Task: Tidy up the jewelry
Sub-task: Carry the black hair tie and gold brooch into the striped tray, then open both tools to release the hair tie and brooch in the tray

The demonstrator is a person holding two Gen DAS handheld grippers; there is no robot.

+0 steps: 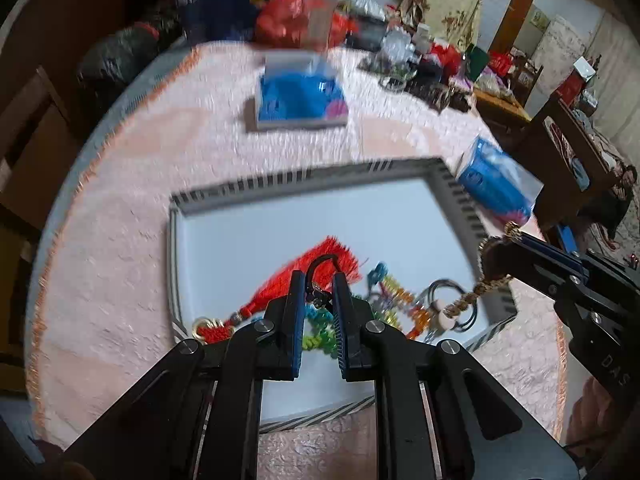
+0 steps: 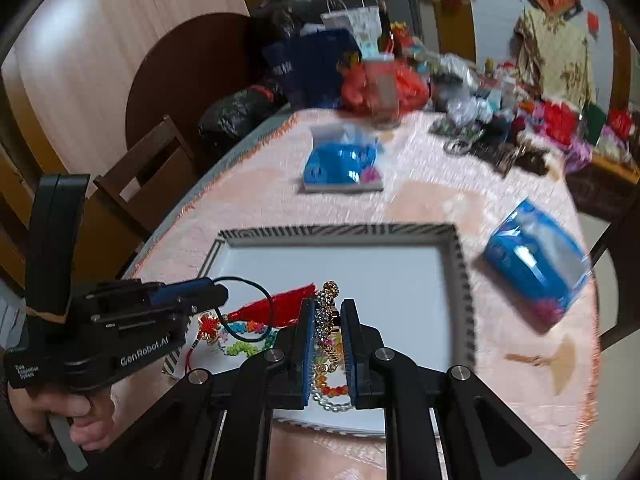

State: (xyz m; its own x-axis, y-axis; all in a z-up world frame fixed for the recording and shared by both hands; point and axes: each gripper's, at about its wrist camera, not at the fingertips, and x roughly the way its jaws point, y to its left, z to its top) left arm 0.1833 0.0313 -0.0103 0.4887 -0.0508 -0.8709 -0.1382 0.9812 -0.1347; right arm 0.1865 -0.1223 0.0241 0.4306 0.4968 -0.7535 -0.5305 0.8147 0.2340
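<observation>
Grip, left: my left gripper (image 1: pixel 317 292) has its jaws nearly closed on a thin black cord loop (image 1: pixel 322 261), which arches above the fingertips.
Grip, right: my right gripper (image 2: pixel 328 312) is pinched almost shut on a gold rhinestone-studded chain bracelet (image 2: pixel 327 308); its gold links hang below the pads.
Where the jewelry is: both pieces are held over the white square tray with a black-and-white striped rim (image 1: pixel 460 196), which sits on the pink textured tablecloth (image 1: pixel 120 240). Left in the tray are a red tassel with a knotted charm (image 1: pixel 304 276), a multicoloured beaded strand (image 1: pixel 394 296) and a bunch of thin dark rings (image 1: pixel 448 292).
Risk, cord: in my judgement the loop could snag the tassel or the beads and drag them out; only a short length is pinched, so it may also slip free.
Risk, bracelet: the dangling end swings, and it could catch the beaded strand or the tray rim.
Risk, crowding: my two grippers work close together above one small pile, so they could knock each other.
Count: one tray, two grippers, one piece in each, one red tassel. Two blue packets (image 2: pixel 536 256) lie on the cloth beyond. Rings and bead strands are too tangled to count.
</observation>
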